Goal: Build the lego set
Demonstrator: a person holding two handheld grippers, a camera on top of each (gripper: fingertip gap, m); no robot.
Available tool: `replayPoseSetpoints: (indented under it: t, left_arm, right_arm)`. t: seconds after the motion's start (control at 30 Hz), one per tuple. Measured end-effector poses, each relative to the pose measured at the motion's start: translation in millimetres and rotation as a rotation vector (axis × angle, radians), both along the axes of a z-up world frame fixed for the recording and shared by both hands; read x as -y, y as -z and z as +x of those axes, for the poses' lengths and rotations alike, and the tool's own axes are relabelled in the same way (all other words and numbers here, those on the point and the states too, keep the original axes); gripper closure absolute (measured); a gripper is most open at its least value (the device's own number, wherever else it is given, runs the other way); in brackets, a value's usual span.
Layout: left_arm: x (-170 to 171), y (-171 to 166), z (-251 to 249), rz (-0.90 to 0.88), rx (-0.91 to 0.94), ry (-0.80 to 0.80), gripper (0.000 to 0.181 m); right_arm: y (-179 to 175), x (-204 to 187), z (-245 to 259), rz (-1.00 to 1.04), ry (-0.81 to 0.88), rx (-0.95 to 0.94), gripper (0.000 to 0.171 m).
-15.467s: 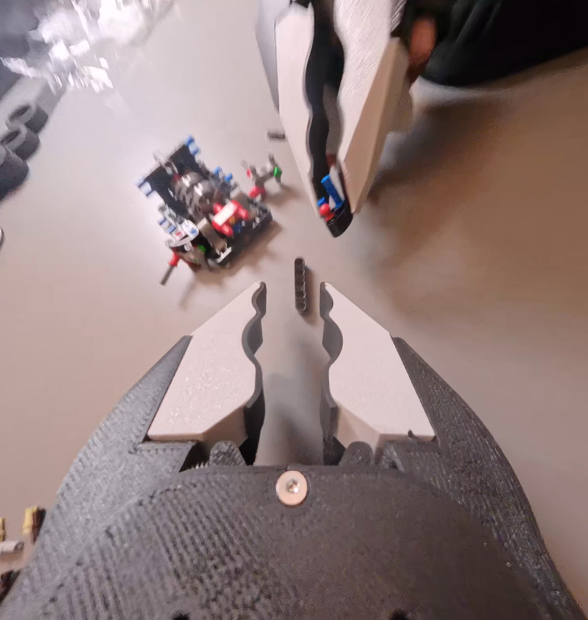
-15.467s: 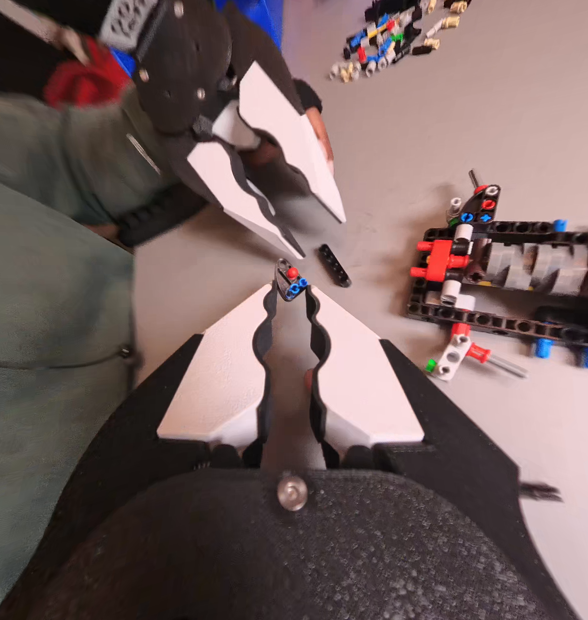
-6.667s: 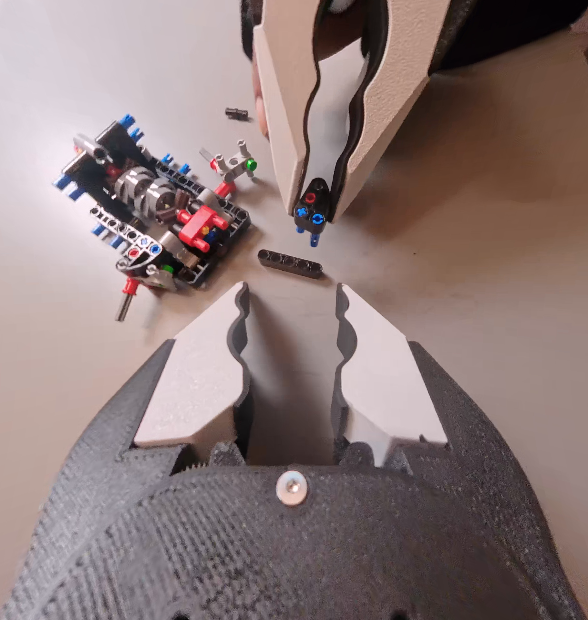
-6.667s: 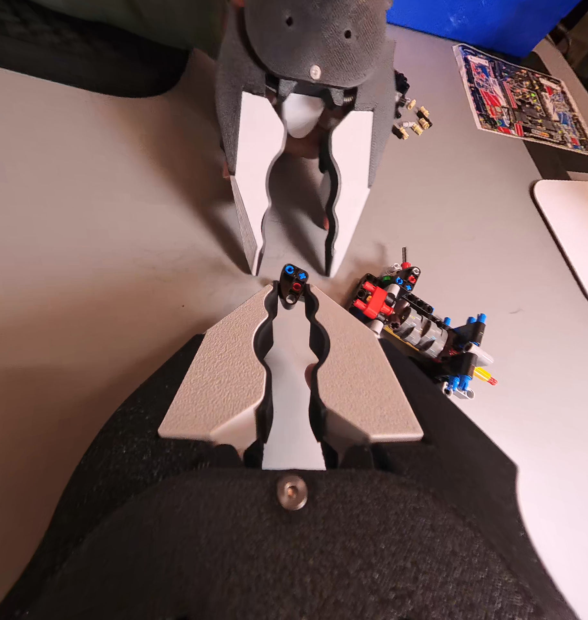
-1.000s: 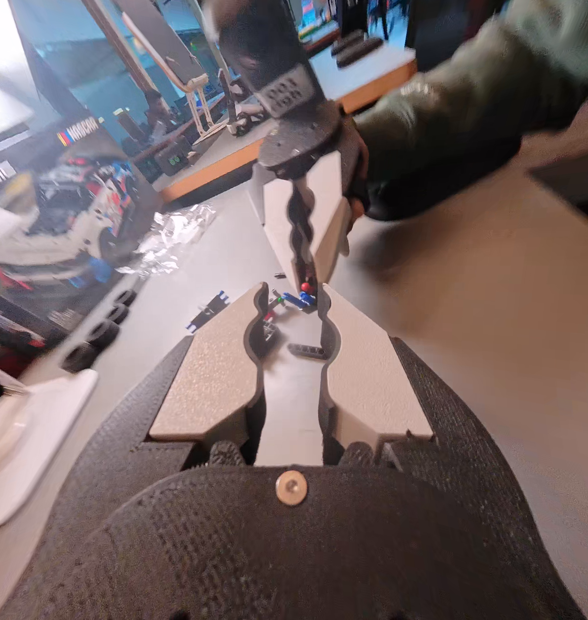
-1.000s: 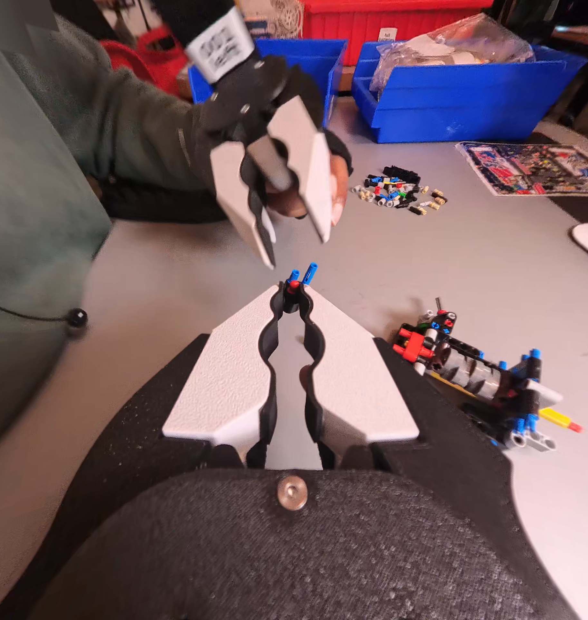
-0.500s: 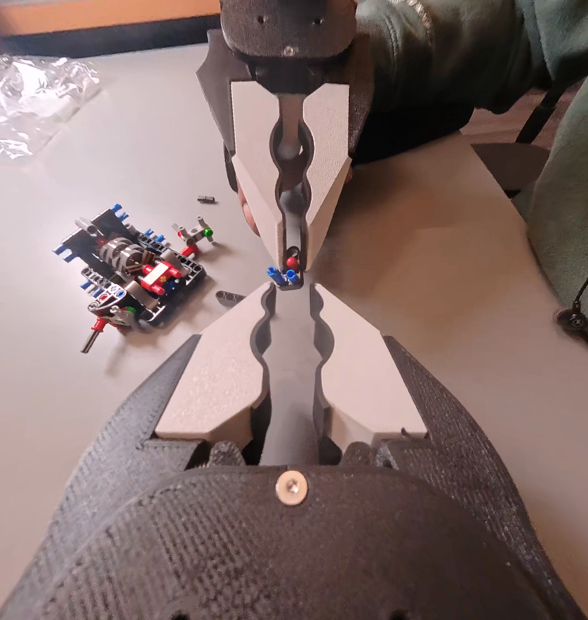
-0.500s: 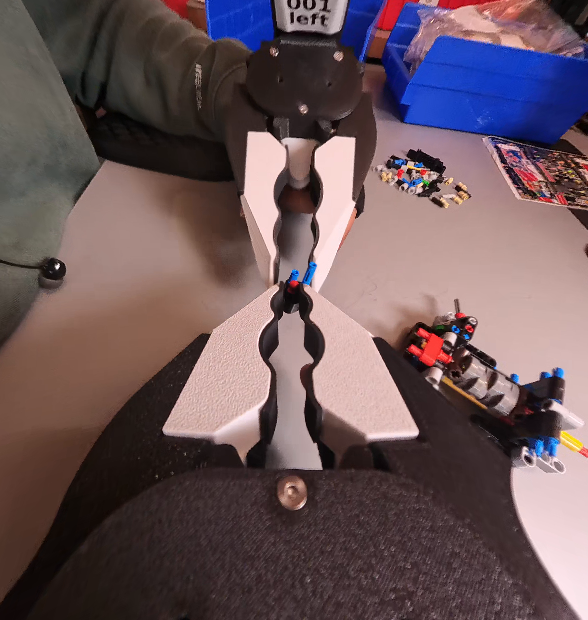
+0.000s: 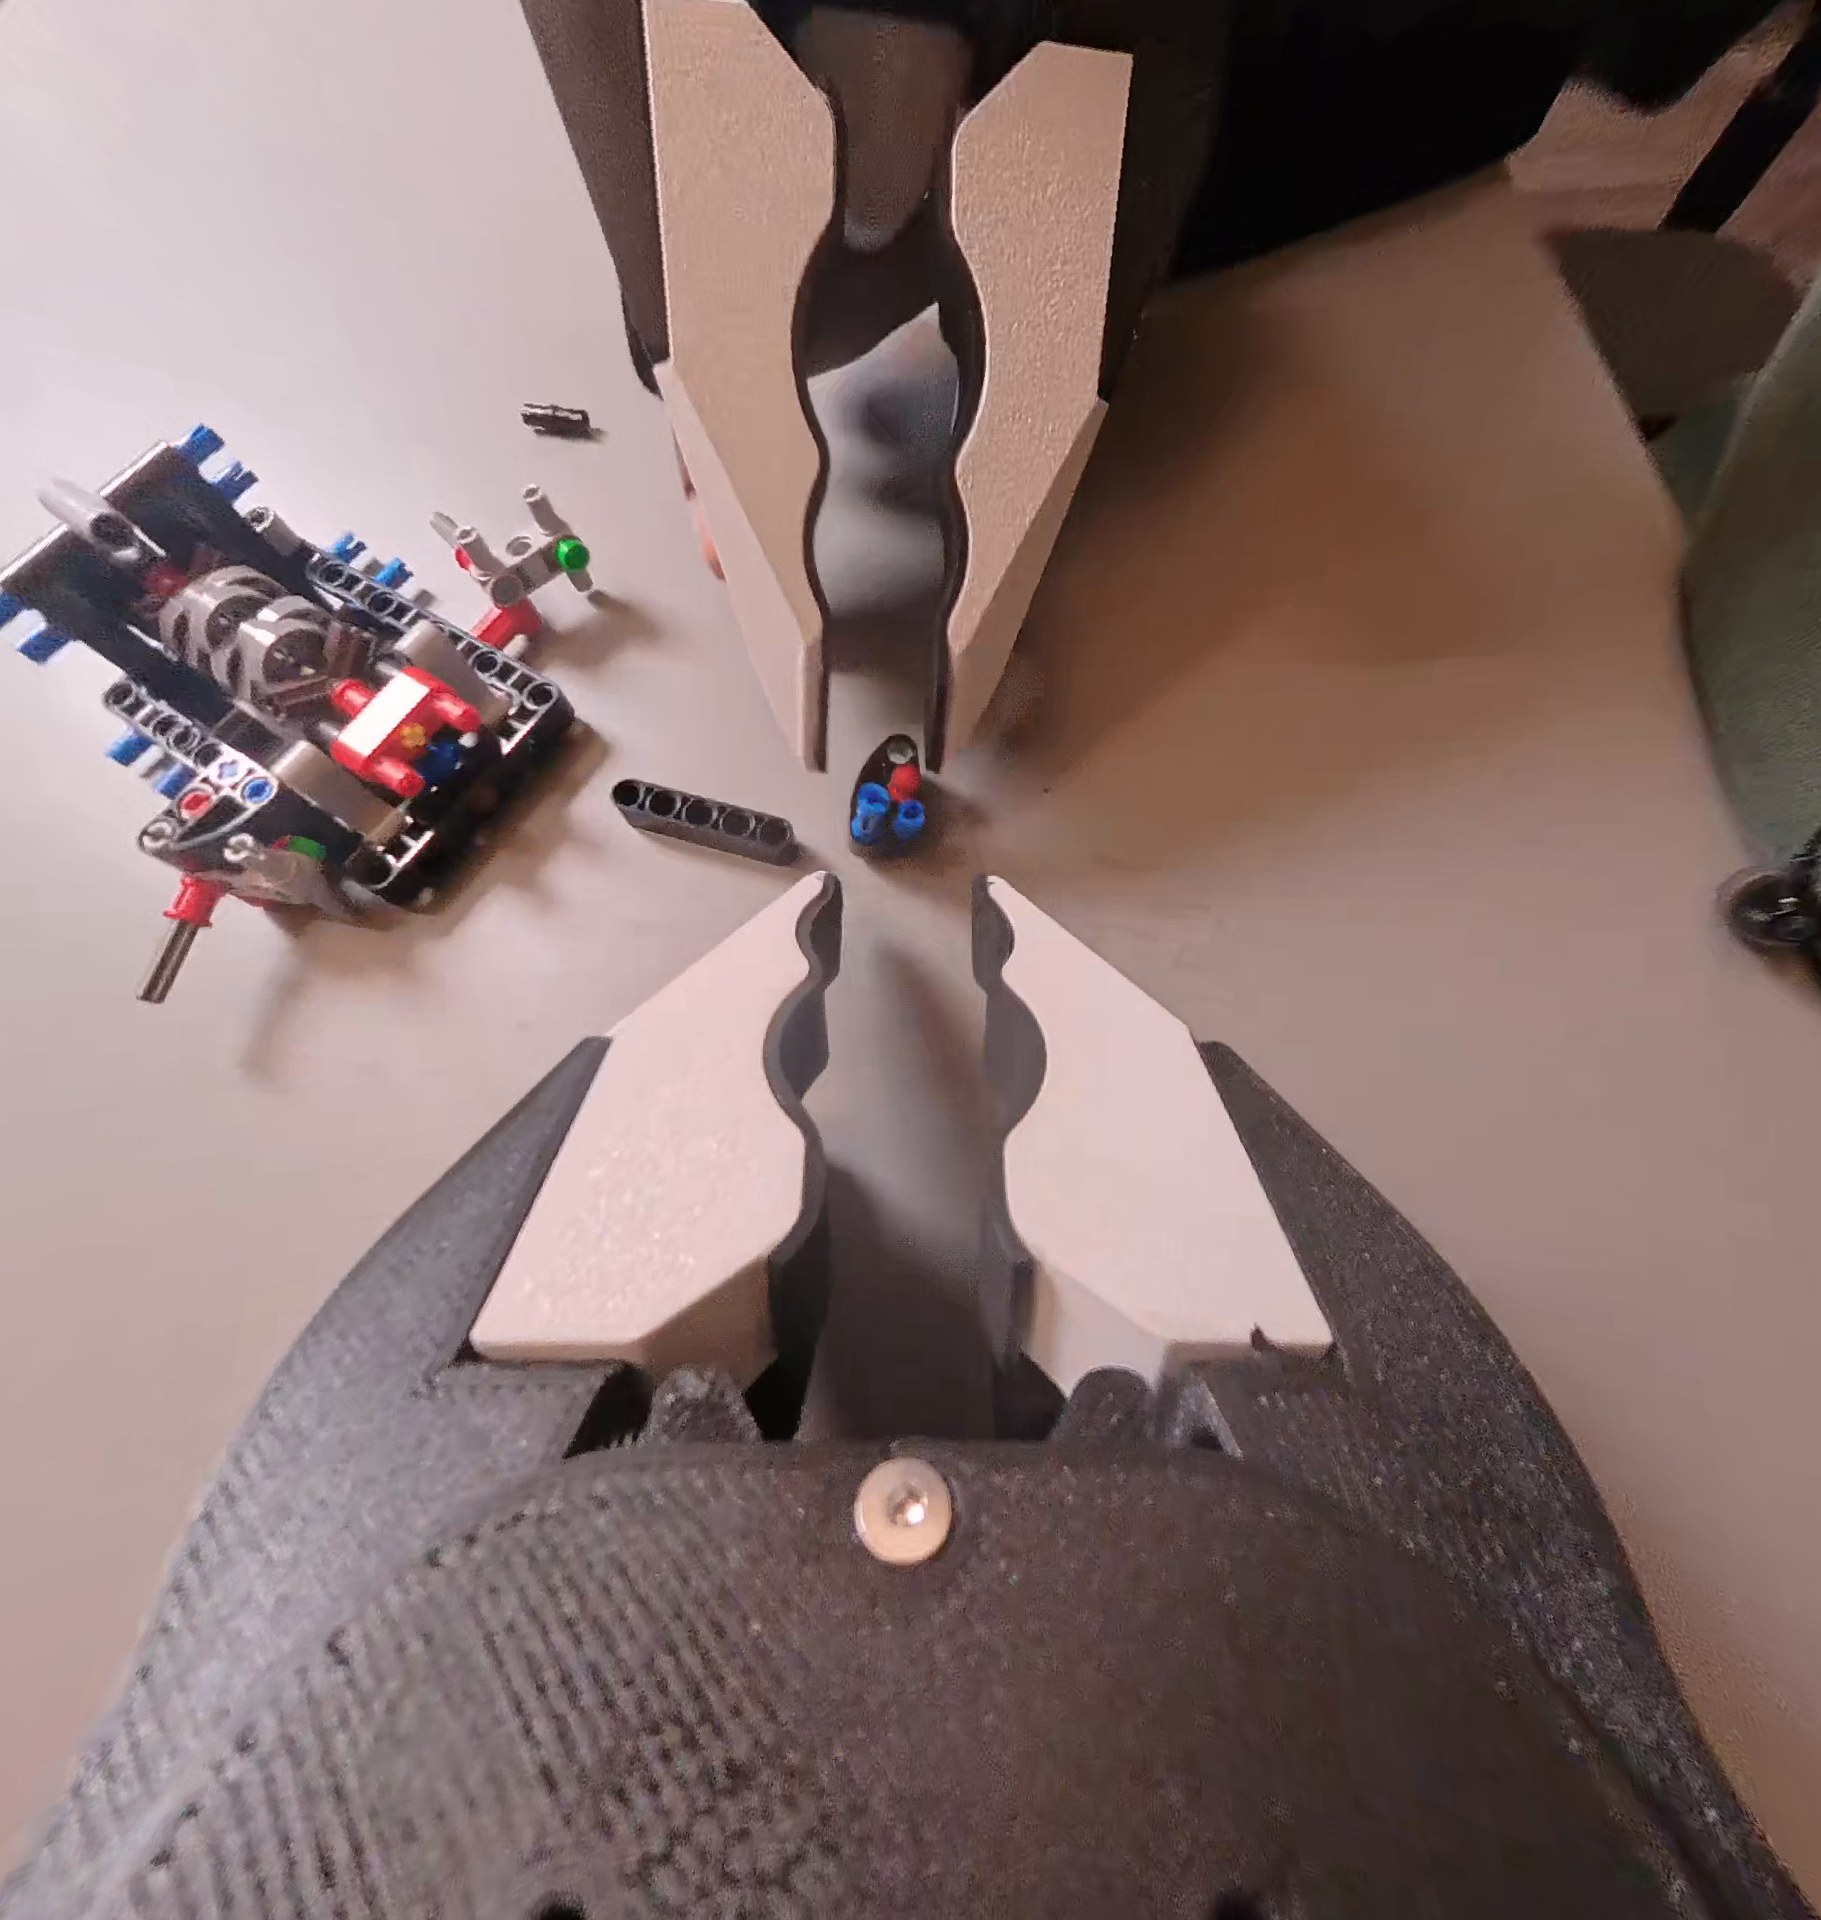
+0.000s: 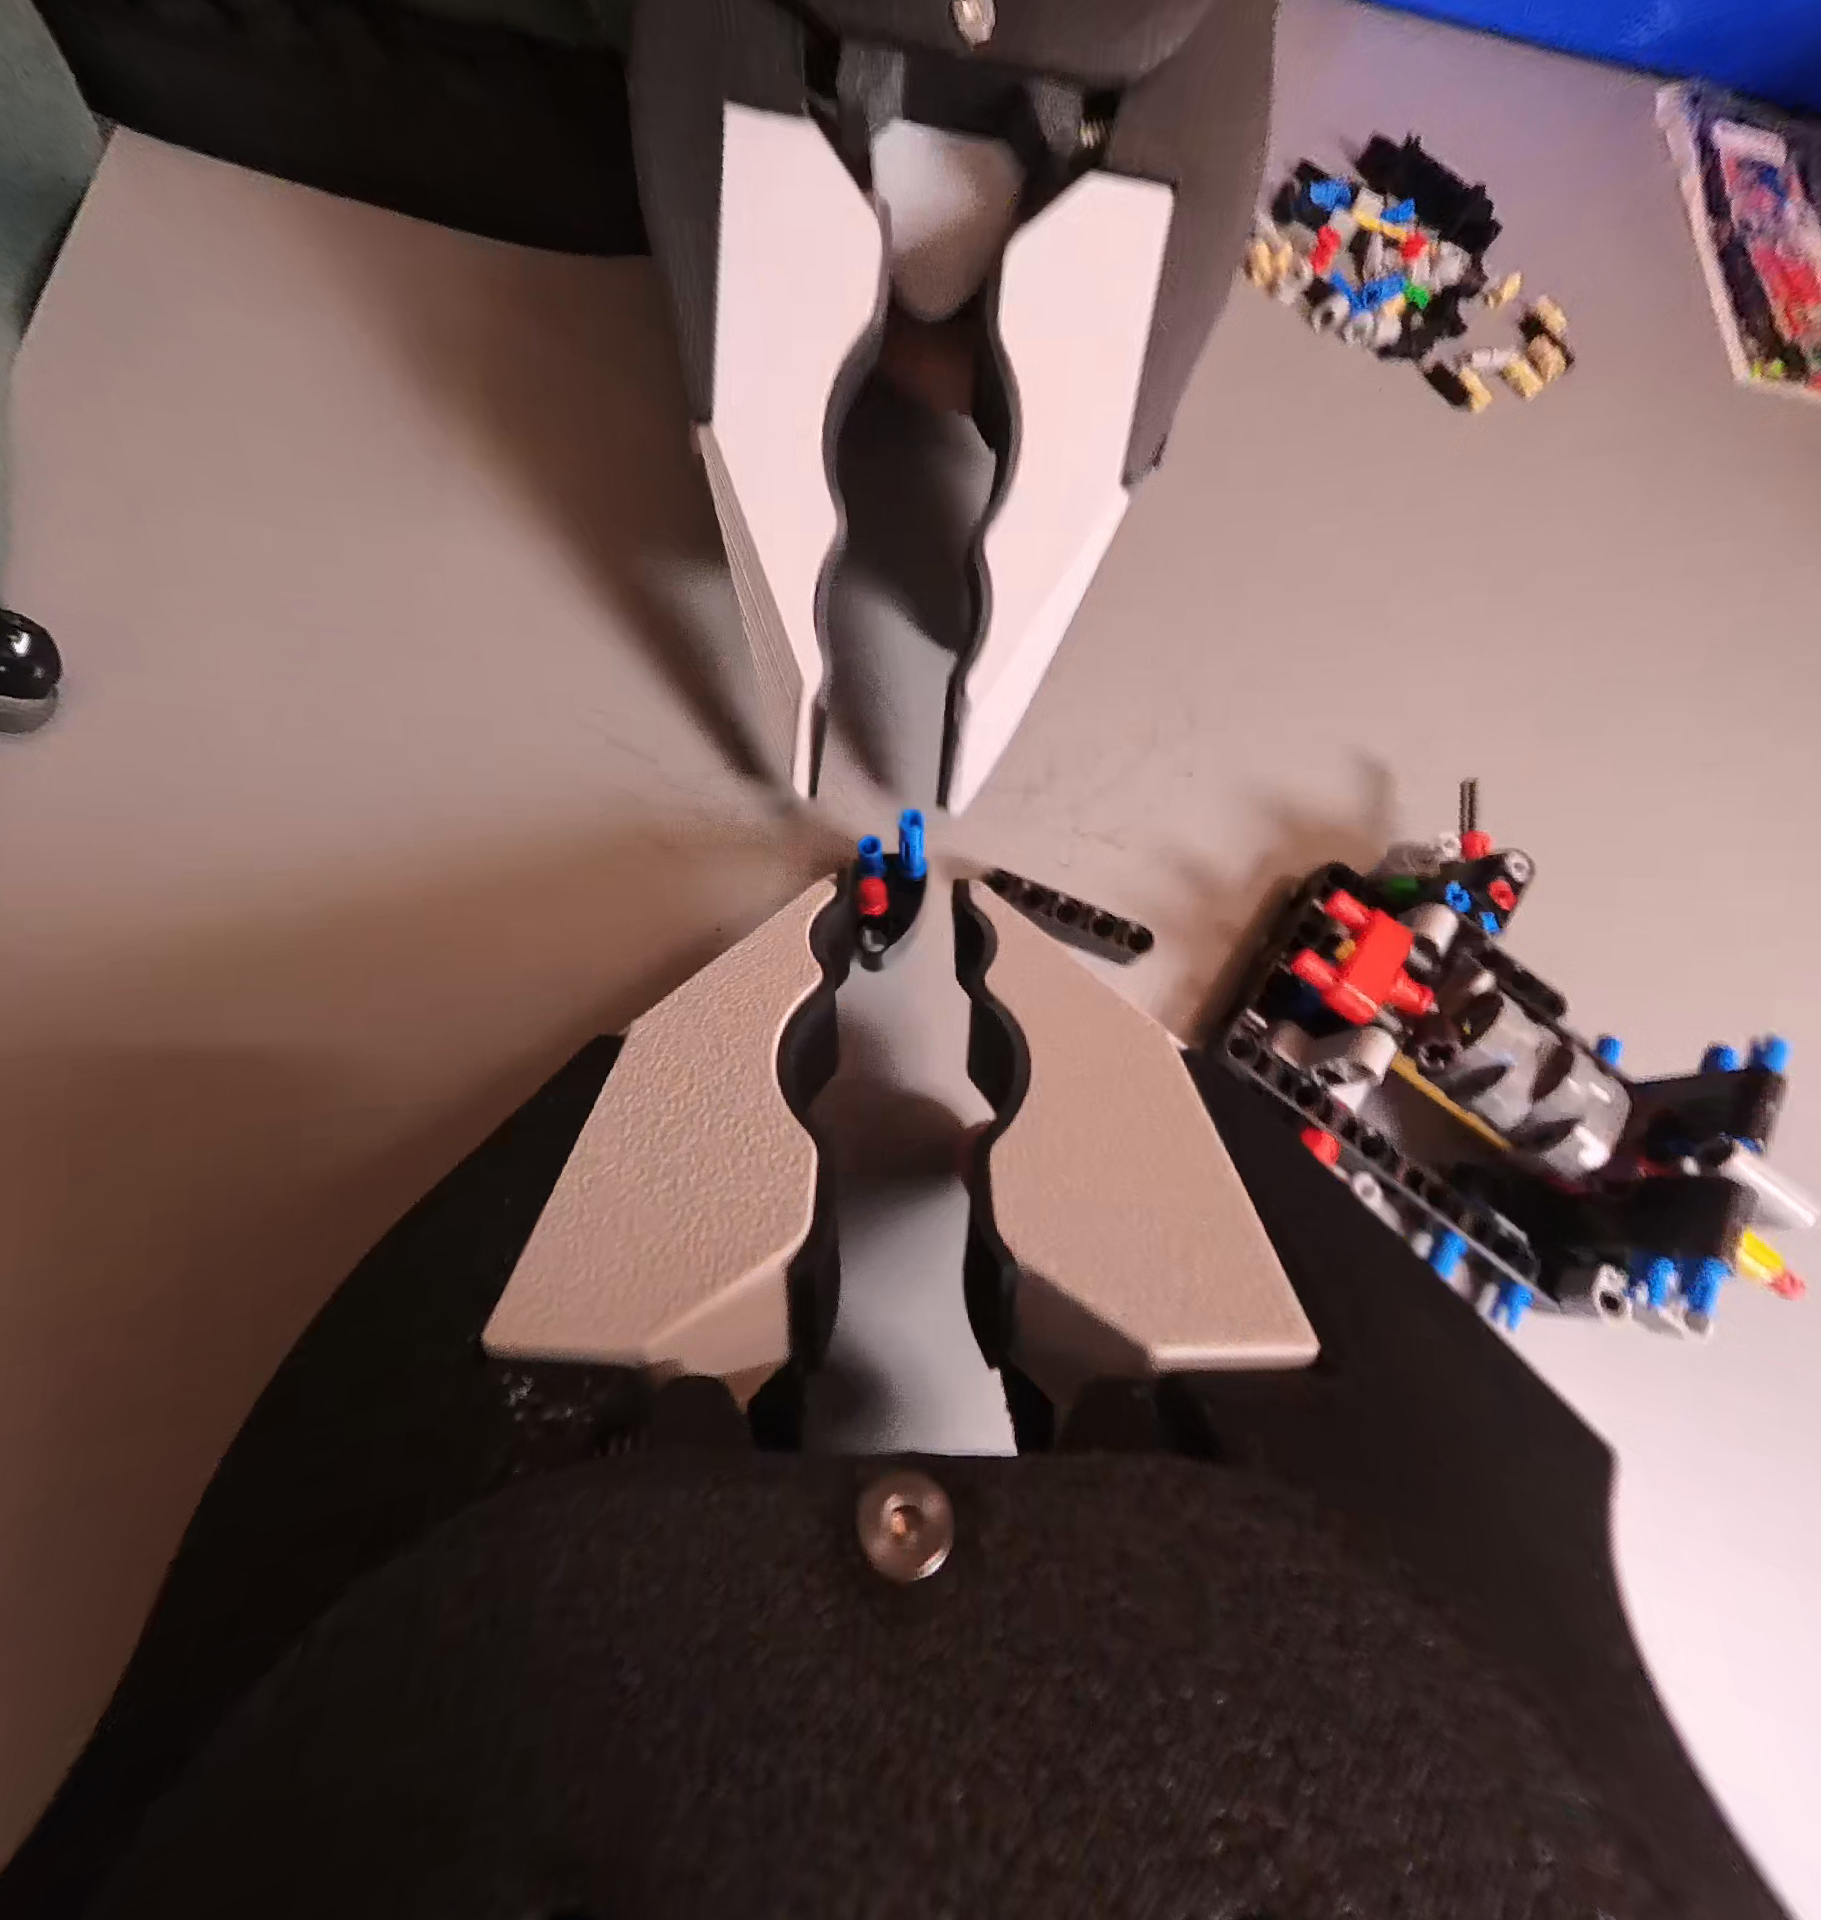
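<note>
two tongs tip to tip over a small black piece

right tongs (image 10: 895, 899) and left tongs (image 9: 906, 894) both spread; black piece with blue pins (image 9: 888, 798) lies on the surface (image 9: 1301, 727) between them.

Glossy plastic is seen on the small pinned piece (image 9: 888, 798), grainy matt plastic on the left gripper (image 9: 906, 894) fingers (image 9: 677, 1153), and a smooth matt finish on the table (image 9: 1301, 831) beyond them.

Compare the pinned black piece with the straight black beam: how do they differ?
The pinned piece is short, with two blue pins and a red one; the beam is longer, its holes empty. The pinned piece sits between the right gripper's fingertips; the beam lies outside them. Both are black.
</note>
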State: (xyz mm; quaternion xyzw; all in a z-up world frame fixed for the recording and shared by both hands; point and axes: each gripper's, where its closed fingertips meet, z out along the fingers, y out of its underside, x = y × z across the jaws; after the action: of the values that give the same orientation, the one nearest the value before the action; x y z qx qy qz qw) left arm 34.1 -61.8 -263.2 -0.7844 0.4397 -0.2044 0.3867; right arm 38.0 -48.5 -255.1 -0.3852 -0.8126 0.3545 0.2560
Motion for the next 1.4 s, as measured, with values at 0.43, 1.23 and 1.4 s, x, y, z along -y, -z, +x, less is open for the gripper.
replayPoseSetpoints:
  t: [0.43,1.23,1.4]
  left_arm:
    - [-40.3,3.9,-30.1,-0.002,-0.042,-0.079,0.16]
    - [-26.3,7.0,-36.3,-0.005,-0.088,-0.03,0.177]
    - [-35.0,-2.0,-47.7,-0.006,-0.059,-0.108,0.177]
  right_arm:
    - [7.7,-39.9,-16.4,-0.122,0.332,0.258,0.149]
    - [-13.0,-6.2,10.9,0.059,0.083,0.174,0.151]
    - [9.5,0.2,8.7,0.066,0.148,0.292,0.145]
